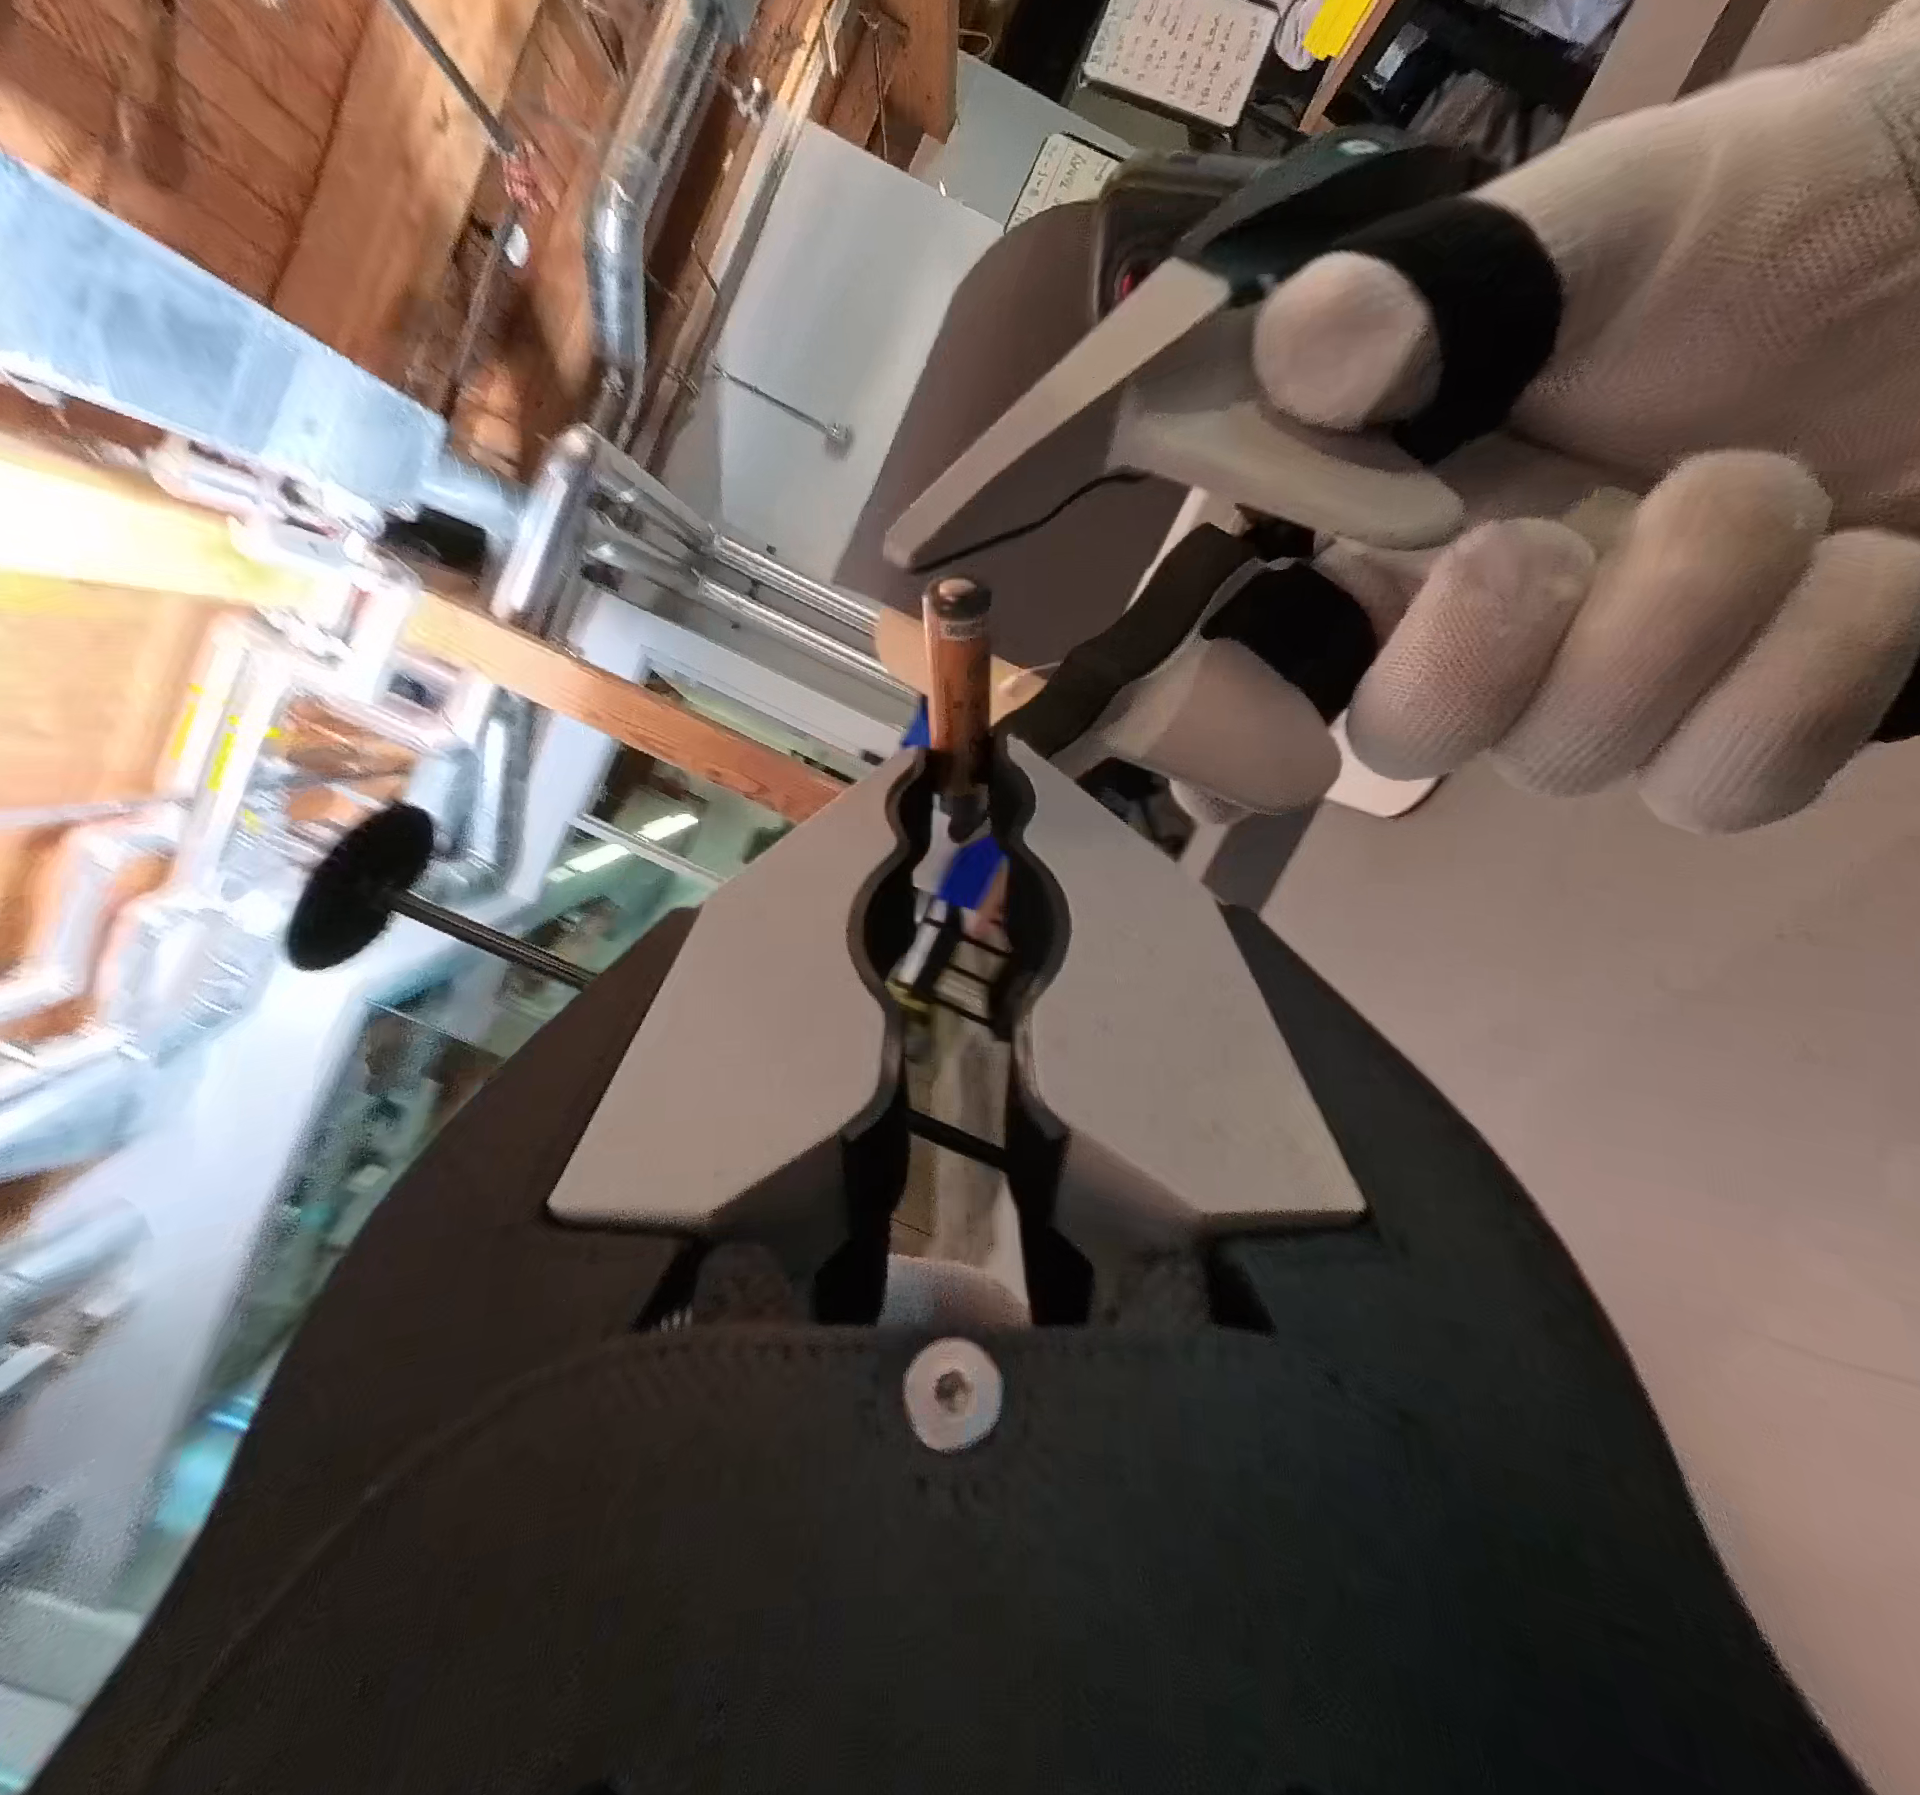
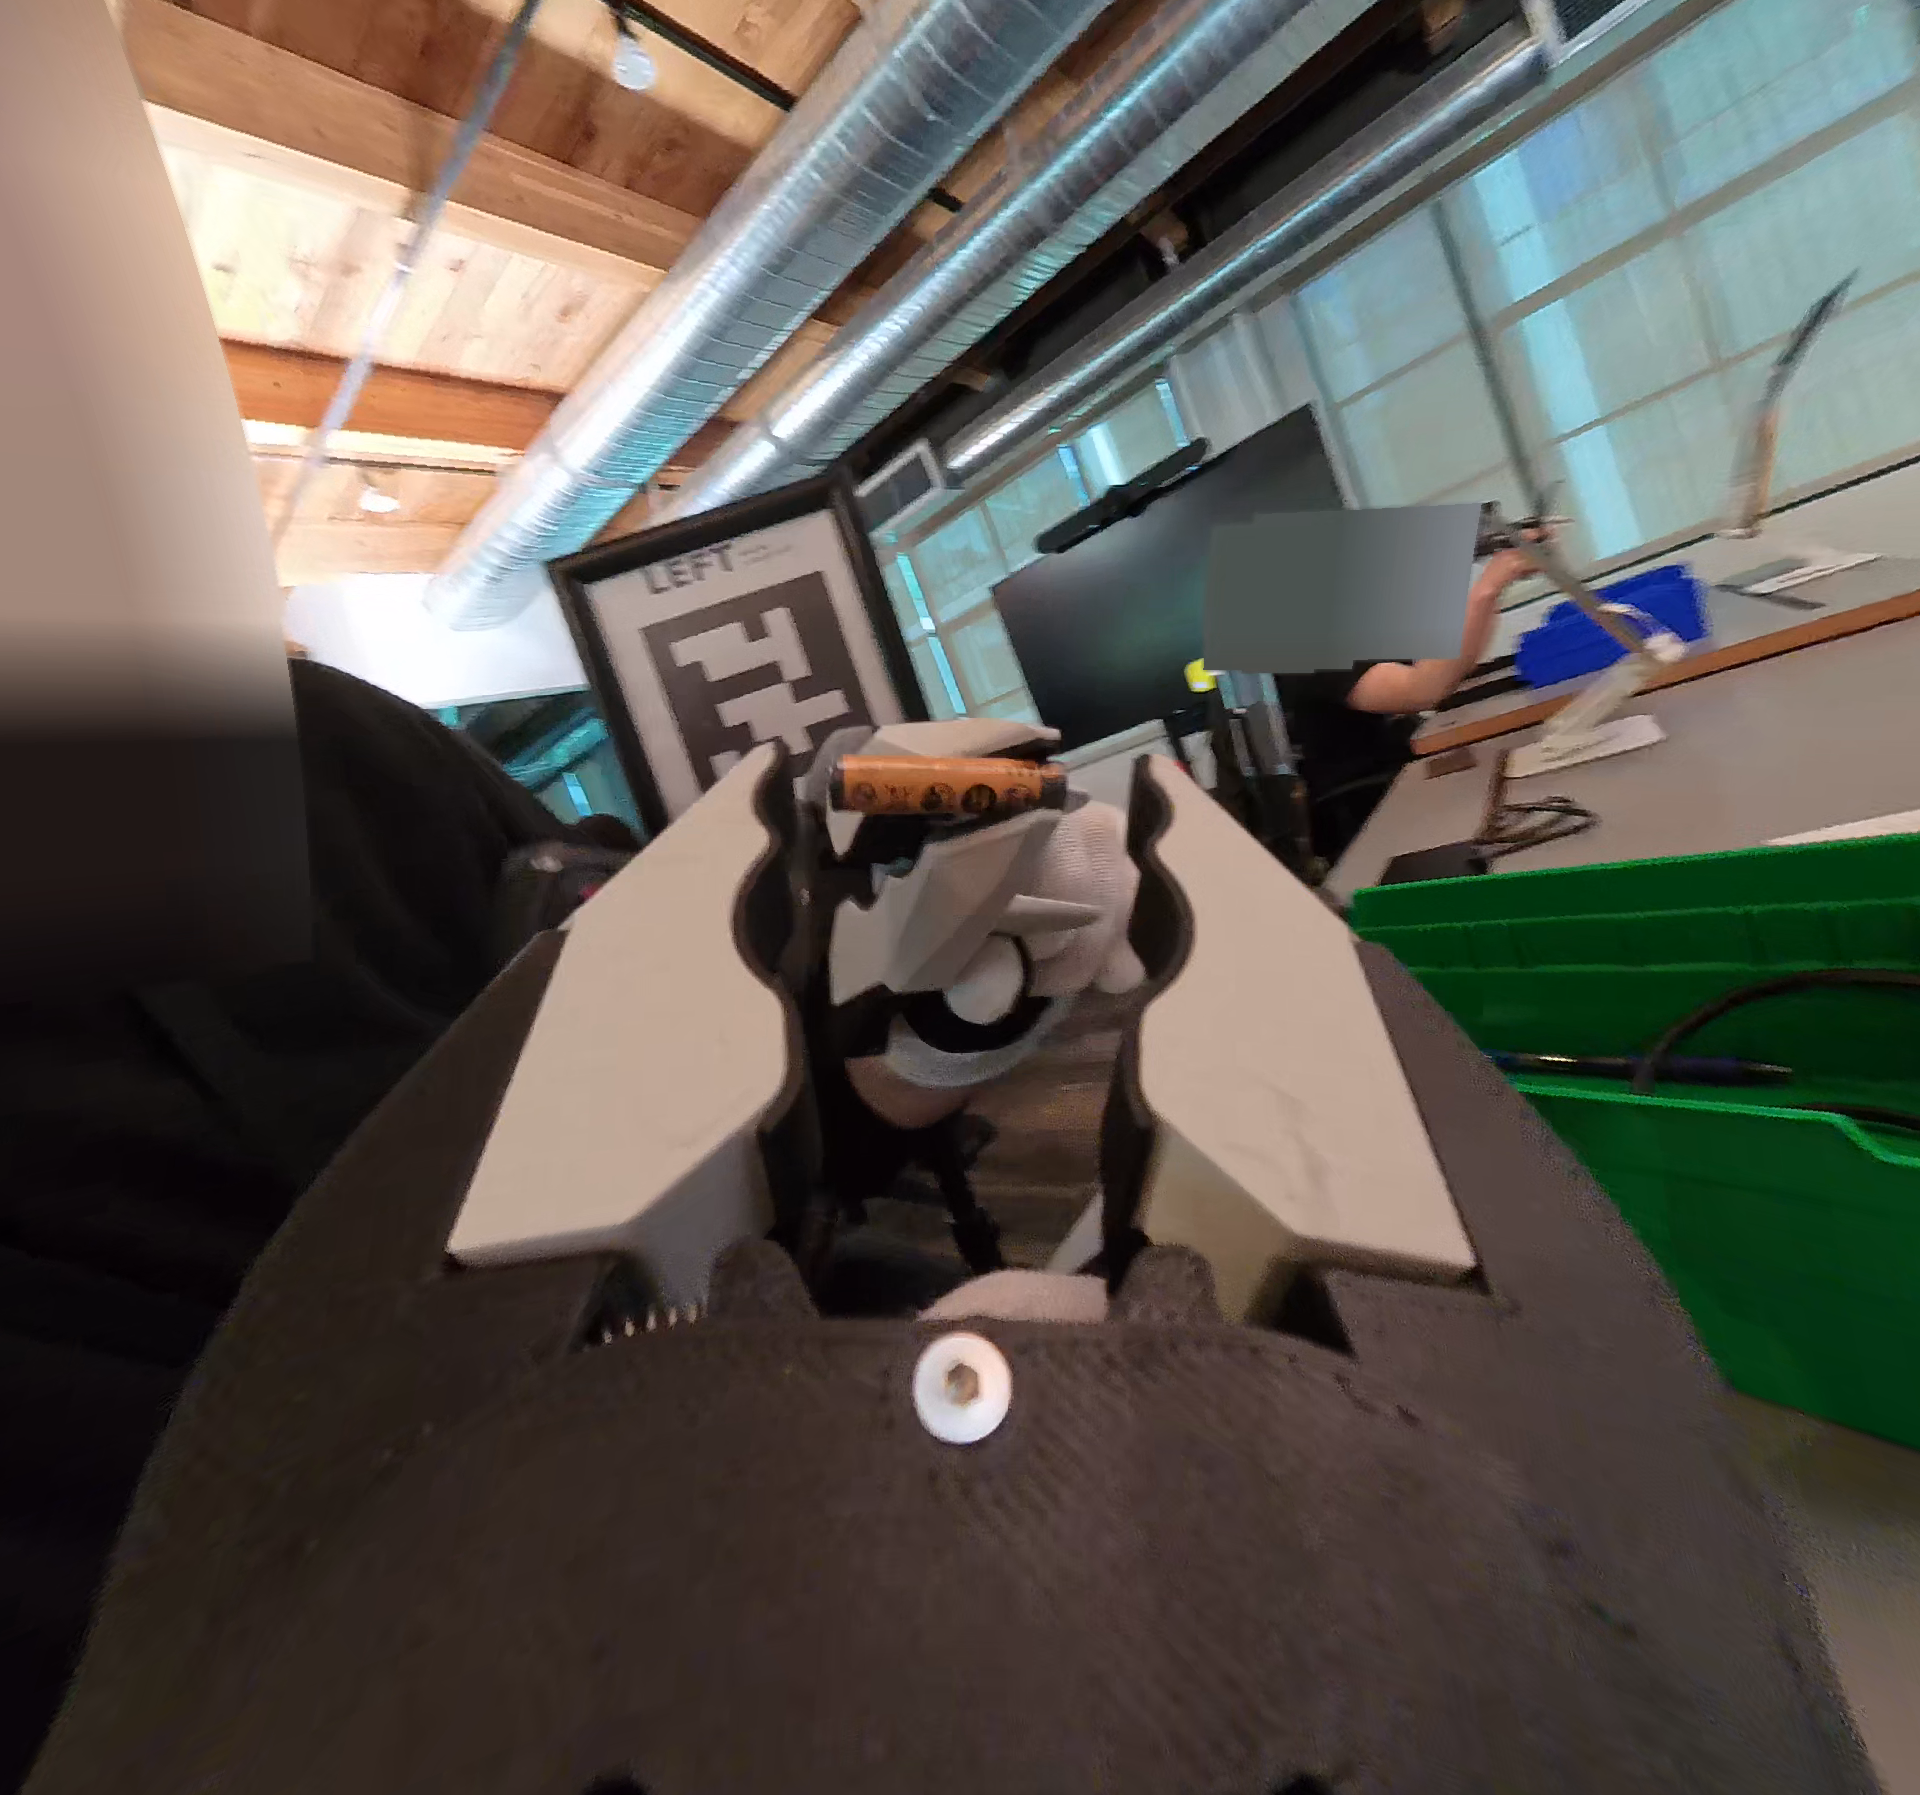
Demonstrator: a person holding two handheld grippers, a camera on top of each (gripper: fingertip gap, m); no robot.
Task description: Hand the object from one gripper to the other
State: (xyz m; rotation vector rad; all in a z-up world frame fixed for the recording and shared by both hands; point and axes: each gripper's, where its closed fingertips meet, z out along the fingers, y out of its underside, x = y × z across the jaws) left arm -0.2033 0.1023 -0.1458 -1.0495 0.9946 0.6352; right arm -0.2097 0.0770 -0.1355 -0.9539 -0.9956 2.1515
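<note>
In mid-air, the left hand-held gripper [image 1: 954, 769] clenches a battery [image 1: 951, 675], free end offered to the released right hand-held gripper [image 1: 951, 618].

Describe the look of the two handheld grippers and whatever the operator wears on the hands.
Both the left gripper and the right gripper have textured black bodies, a white screw at the centre, and light grey wedge-shaped fingers with wavy black inner edges. The hand wears a white knit glove under black finger straps. A square black-and-white marker board rides on the left gripper.
</note>
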